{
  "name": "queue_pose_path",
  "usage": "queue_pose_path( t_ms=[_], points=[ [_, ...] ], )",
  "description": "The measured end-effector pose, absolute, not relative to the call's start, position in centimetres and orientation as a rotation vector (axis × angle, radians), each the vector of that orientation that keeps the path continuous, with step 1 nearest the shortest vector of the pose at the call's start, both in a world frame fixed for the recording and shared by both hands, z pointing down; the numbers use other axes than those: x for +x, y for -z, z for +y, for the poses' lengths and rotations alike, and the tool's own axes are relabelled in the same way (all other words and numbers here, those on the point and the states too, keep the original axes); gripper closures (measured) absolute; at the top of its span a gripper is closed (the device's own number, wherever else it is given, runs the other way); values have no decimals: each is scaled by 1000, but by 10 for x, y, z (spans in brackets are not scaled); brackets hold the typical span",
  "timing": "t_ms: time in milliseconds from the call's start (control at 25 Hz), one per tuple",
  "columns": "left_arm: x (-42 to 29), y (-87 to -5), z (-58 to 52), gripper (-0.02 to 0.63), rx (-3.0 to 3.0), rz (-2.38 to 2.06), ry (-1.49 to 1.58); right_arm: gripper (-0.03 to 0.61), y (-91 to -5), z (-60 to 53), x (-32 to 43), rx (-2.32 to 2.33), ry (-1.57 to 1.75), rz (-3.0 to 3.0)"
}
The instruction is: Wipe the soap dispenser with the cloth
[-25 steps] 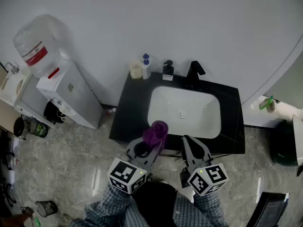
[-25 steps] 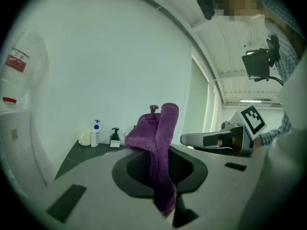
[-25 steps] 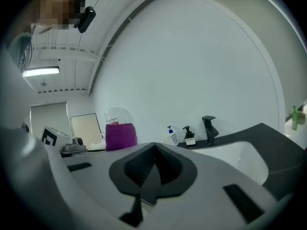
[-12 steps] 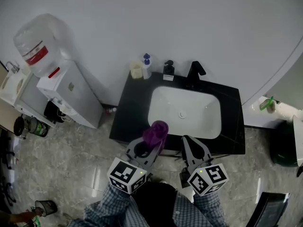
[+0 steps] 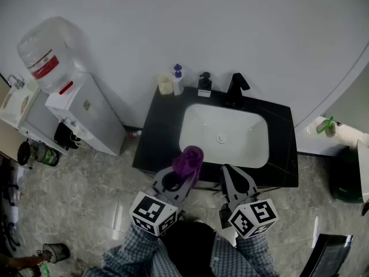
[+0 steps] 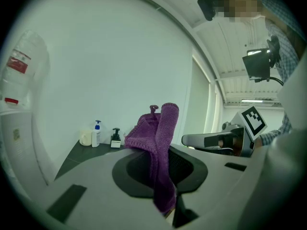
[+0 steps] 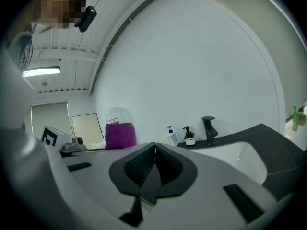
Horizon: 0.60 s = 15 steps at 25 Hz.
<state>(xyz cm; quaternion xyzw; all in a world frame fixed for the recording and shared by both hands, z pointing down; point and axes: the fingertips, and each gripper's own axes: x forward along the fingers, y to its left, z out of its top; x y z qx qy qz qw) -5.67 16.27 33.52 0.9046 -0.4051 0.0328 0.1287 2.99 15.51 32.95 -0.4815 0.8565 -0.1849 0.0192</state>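
Note:
A purple cloth [image 5: 189, 160] [image 6: 158, 147] stands up from my left gripper [image 5: 183, 172] [image 6: 163, 166], which is shut on it at the near edge of the black vanity [image 5: 158, 137]. The cloth [image 7: 120, 135] also shows in the right gripper view. My right gripper [image 5: 230, 175] [image 7: 154, 152] is shut with nothing in it. The soap dispenser [image 5: 204, 85] [image 6: 115, 138] [image 7: 189, 135], with a black pump and white base, stands at the back of the counter, left of the black tap [image 5: 236, 89] [image 7: 209, 128]. Both grippers are far from it.
A blue-topped white bottle [image 5: 177, 80] and a cream cup [image 5: 165, 85] stand at the counter's back left. The white basin [image 5: 225, 134] fills the counter's middle. A water dispenser [image 5: 69, 97] stands to the left on the tiled floor. A green spray bottle [image 5: 324, 126] sits at the right.

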Motion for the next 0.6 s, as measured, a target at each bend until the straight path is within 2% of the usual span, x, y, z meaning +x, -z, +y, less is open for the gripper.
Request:
queue_pose_path(
  t_ms=[600],
  points=[
    [-37, -317, 179, 557, 2639, -1250, -80, 560, -313, 173, 62, -1482, 526, 2665]
  ],
)
